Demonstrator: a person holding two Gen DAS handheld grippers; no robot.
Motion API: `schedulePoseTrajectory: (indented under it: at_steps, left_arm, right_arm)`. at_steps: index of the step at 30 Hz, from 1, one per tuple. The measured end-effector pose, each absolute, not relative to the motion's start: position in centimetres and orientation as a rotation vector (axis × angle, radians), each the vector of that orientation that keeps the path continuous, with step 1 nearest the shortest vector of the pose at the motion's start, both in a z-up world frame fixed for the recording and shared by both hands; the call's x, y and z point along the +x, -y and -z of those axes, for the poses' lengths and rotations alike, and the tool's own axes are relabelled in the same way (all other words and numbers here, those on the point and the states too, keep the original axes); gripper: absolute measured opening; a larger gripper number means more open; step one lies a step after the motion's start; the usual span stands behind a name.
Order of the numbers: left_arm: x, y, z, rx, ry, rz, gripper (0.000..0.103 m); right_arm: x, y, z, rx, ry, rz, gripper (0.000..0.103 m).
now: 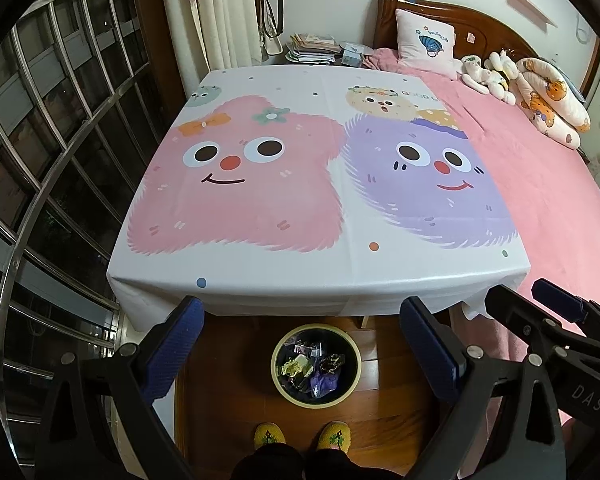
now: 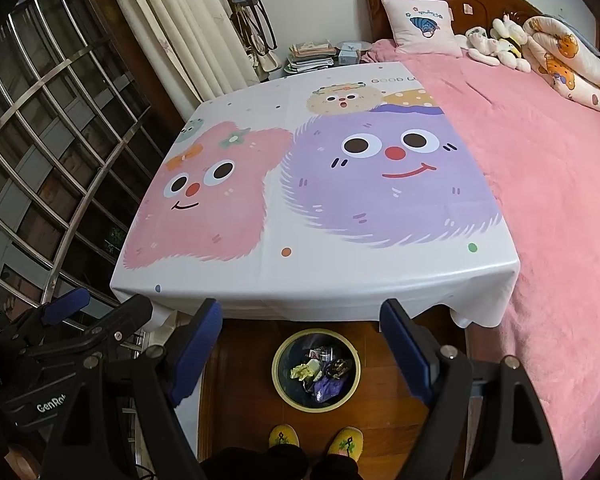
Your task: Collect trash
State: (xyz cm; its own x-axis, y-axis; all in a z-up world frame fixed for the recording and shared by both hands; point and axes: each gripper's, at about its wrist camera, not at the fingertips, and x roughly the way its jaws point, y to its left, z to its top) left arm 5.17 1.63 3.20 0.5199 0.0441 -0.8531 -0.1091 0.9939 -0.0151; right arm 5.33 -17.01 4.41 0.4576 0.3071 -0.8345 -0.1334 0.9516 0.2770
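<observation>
Since both grippers are hanging out over the near edge of the worktop (image 1: 320,264) with nothing in them, I'd guess the collecting part is pretty much wrapped up. The left gripper (image 1: 302,350) has its fingers (image 1: 176,344) spread wide, and the right gripper (image 2: 300,350) is the same deal, blue pads well apart with only air between them. The trash (image 1: 312,366), a bunch of crumpled wrappers, yellowish, purple and dark ones, sits inside the bin (image 1: 278,376), which is down on the wood floor (image 1: 228,408) and shows right in the gap between the fingers of each gripper, below the hanging edge of the cartoon tablecloth (image 2: 340,280). My read on why they're held like this: high, open and centred over the bin is where you end up for dropping stuff in, and it also gives both cameras a full look across the cloth to check for leftovers. I can't spot any scraps up there, just the printed monster faces. Around it, a pink bed (image 2: 540,200) runs along the right side of the right gripper with a pillow (image 1: 426,46) and plush toys (image 1: 486,74) at the far end, and a barred window (image 1: 60,160) fills the left. Yellow slippers (image 2: 316,440) stand just this side of the bin, so nothing blocks the drop, though the two grippers sit close beside each other.
</observation>
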Motion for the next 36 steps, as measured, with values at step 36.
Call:
schedulePoseTrajectory:
  at_steps: [36]
  left_arm:
    - [6.1, -1.7, -2.2, -0.068, -1.060, -0.114, 0.097]
  right_arm:
    - [6.8, 17.0, -3.3, 0.168, -1.083, -0.299, 0.082]
